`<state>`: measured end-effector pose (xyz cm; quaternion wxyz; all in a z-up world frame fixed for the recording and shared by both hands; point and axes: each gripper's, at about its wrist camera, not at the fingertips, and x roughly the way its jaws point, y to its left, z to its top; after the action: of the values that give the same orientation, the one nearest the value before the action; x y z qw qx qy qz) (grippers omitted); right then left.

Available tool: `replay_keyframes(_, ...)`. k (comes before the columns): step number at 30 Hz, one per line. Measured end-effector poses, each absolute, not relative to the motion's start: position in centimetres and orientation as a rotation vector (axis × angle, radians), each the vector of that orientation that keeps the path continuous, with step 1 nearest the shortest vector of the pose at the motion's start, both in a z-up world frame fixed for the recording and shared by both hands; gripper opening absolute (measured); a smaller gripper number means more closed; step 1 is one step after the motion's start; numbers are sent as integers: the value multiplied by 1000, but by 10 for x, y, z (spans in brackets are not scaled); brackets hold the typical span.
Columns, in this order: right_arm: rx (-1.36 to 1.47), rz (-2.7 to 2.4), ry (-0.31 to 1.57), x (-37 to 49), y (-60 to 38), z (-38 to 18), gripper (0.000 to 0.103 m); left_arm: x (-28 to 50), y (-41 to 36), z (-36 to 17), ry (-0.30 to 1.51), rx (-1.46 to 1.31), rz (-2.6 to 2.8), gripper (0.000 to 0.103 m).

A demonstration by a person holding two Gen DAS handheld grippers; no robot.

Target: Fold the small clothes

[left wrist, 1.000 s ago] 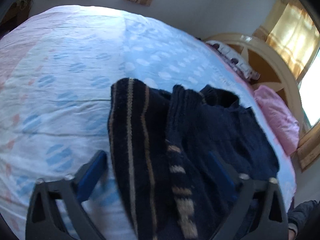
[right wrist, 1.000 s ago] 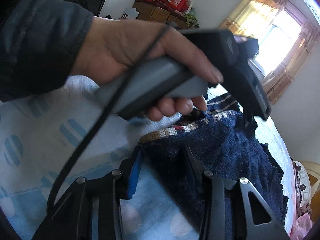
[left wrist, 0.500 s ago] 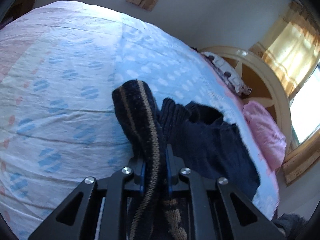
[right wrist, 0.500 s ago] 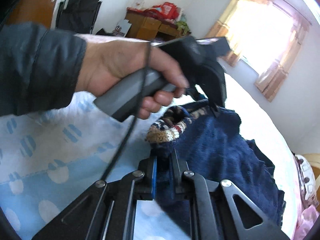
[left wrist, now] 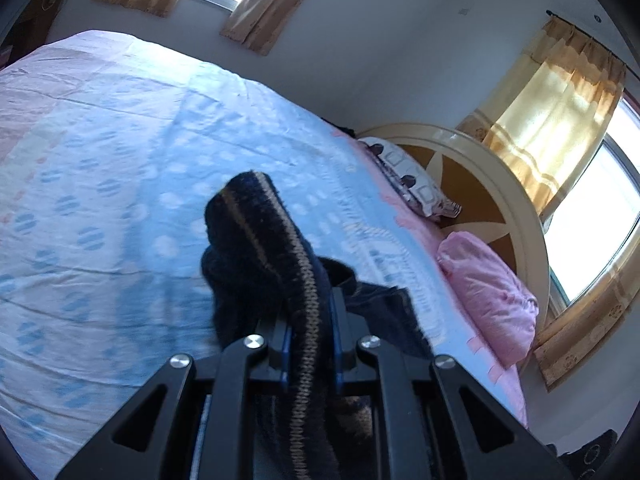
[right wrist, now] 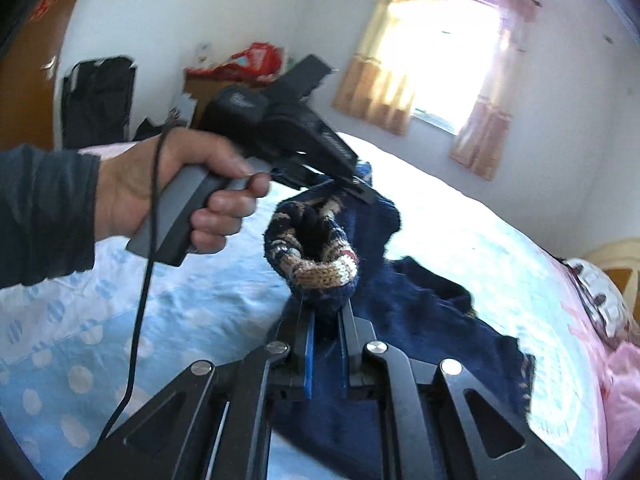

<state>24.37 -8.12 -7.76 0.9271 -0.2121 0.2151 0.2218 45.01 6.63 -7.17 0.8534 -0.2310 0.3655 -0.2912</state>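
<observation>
A small navy knit sweater point(left wrist: 256, 248) with tan stripes is held above a light blue dotted bed sheet point(left wrist: 100, 168). My left gripper point(left wrist: 308, 344) is shut on a striped edge of it, which bunches up past the fingers. My right gripper point(right wrist: 324, 332) is shut on another striped edge of the sweater point(right wrist: 316, 256); the rest of the garment trails down to the bed on the right. In the right wrist view the left gripper point(right wrist: 356, 188), held in a hand point(right wrist: 176, 196), pinches the same sweater just beyond mine.
A pink pillow point(left wrist: 488, 292) and a patterned pillow point(left wrist: 412, 184) lie by the round cream headboard point(left wrist: 504, 200). Curtained windows point(left wrist: 560, 92) are on the walls. A black chair point(right wrist: 96, 100) and a cluttered wooden table point(right wrist: 224, 80) stand behind the bed.
Both grippers closed on the sweater's striped edges and lifted them off the bed. The sweater now hangs bunched between them.
</observation>
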Motion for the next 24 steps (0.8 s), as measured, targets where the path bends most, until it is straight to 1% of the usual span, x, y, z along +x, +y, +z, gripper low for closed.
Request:
replay_keyframes(8, -269, 369, 446, 245, -156, -59, 8, 456, 12, -57, 739, -533, -645, 15)
replay_keyframes(24, -27, 272, 545, 243, -270, -82, 8, 473, -109, -73, 841, -466, -752, 15)
